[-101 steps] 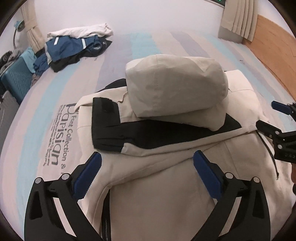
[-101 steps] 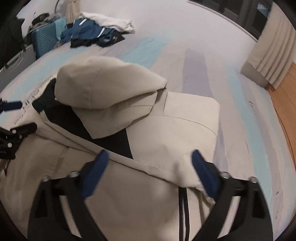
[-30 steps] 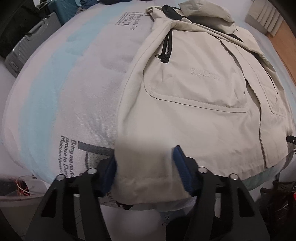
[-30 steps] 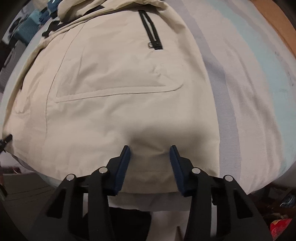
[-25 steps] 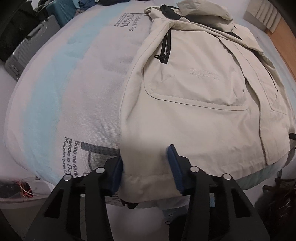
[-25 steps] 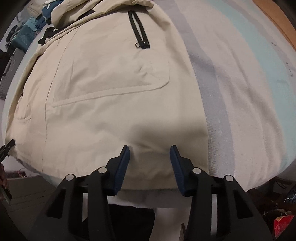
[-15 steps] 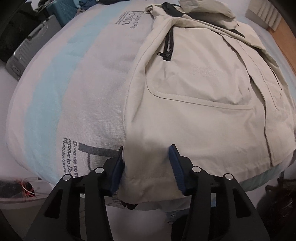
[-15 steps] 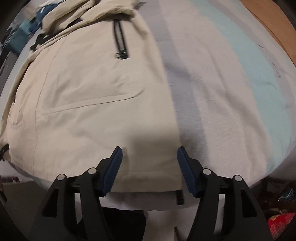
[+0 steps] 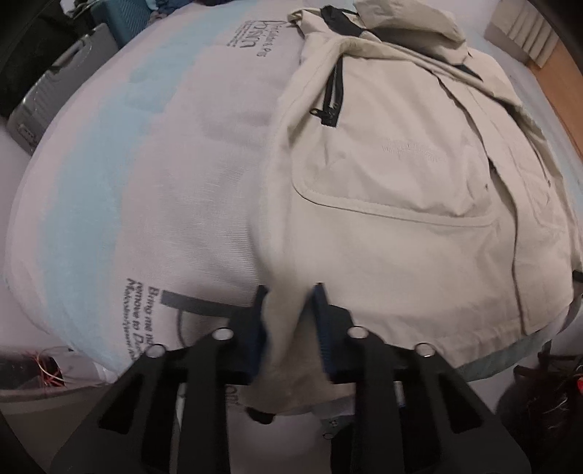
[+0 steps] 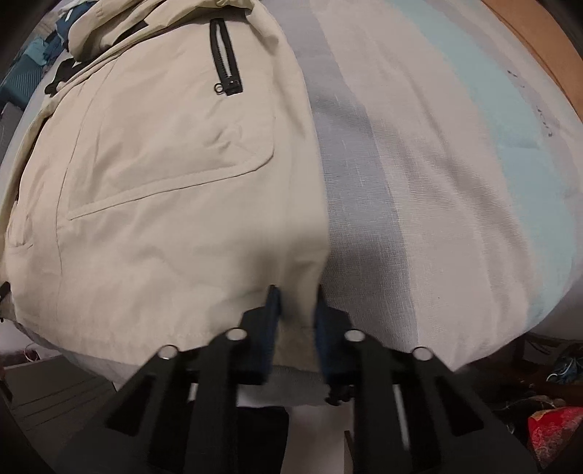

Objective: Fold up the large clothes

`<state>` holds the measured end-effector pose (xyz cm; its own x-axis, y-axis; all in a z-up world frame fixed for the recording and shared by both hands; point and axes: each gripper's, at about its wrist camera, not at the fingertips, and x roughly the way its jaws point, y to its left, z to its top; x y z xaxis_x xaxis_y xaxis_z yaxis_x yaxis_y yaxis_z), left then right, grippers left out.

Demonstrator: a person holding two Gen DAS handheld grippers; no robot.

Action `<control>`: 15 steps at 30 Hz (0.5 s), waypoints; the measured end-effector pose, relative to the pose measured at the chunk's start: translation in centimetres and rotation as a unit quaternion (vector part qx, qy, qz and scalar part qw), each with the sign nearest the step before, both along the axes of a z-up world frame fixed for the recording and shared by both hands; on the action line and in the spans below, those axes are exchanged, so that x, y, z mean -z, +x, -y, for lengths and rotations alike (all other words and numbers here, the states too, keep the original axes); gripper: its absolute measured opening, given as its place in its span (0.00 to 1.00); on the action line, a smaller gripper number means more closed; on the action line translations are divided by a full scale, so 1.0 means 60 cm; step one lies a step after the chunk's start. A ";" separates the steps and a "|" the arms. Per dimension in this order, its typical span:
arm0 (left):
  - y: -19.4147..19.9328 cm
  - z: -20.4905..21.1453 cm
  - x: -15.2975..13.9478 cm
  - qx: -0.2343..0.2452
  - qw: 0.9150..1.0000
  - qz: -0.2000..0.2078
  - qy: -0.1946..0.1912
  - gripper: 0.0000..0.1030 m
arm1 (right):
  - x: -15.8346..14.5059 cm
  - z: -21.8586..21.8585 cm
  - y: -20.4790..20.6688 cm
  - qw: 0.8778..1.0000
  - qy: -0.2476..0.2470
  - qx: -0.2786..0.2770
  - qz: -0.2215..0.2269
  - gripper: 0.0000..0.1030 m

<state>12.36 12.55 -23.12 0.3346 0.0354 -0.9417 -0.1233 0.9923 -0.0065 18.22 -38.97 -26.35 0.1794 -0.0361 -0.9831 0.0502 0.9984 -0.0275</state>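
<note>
A beige hooded jacket (image 9: 393,175) with black zips lies front-up on the striped mattress (image 9: 175,153), hood at the far end. My left gripper (image 9: 289,310) is shut on the jacket's near left hem corner at the mattress edge. In the right wrist view the same jacket (image 10: 175,153) fills the left half, and my right gripper (image 10: 295,310) is shut on its near right hem corner. The hem hangs slightly over the mattress edge (image 10: 419,255).
A grey suitcase (image 9: 54,98) and a teal case (image 9: 120,18) stand left of the bed. Wooden floor (image 10: 539,40) lies to the right. Clutter with a red item (image 10: 554,426) sits on the floor below the bed's near right corner.
Both grippers came from the hood end to the near hem. In the last half second both jaws have closed further onto the hem corners.
</note>
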 end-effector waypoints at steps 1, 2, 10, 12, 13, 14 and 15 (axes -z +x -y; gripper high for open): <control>0.000 -0.003 -0.004 0.000 1.000 0.000 -0.002 0.12 | -0.004 -0.004 0.000 1.000 -0.008 -0.003 0.000 0.12; -0.001 -0.002 -0.007 0.003 1.000 -0.001 -0.001 0.11 | -0.008 -0.008 0.000 1.000 -0.010 -0.006 0.000 0.11; 0.004 0.027 -0.041 0.050 0.999 -0.003 0.017 0.03 | -0.048 -0.024 -0.018 1.000 0.004 -0.018 0.001 0.05; 0.005 0.026 -0.052 0.054 0.998 -0.002 0.014 0.03 | -0.060 -0.016 -0.014 1.000 0.015 -0.016 0.001 0.05; 0.006 0.029 -0.061 0.059 0.998 -0.001 0.016 0.03 | -0.066 -0.013 -0.011 1.000 0.018 -0.017 -0.001 0.05; 0.008 0.031 -0.069 0.061 0.998 0.000 0.016 0.03 | -0.075 -0.014 -0.009 1.000 0.018 -0.018 -0.001 0.05; 0.009 0.033 -0.075 0.062 0.998 -0.001 0.017 0.03 | -0.084 -0.009 -0.005 1.000 0.020 -0.019 -0.003 0.05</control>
<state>12.91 10.54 -18.61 0.3363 0.0252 -0.9414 0.0008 0.9996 0.0271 17.93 -38.43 -21.31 0.1732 0.0101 -0.9848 0.0129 0.9998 0.0126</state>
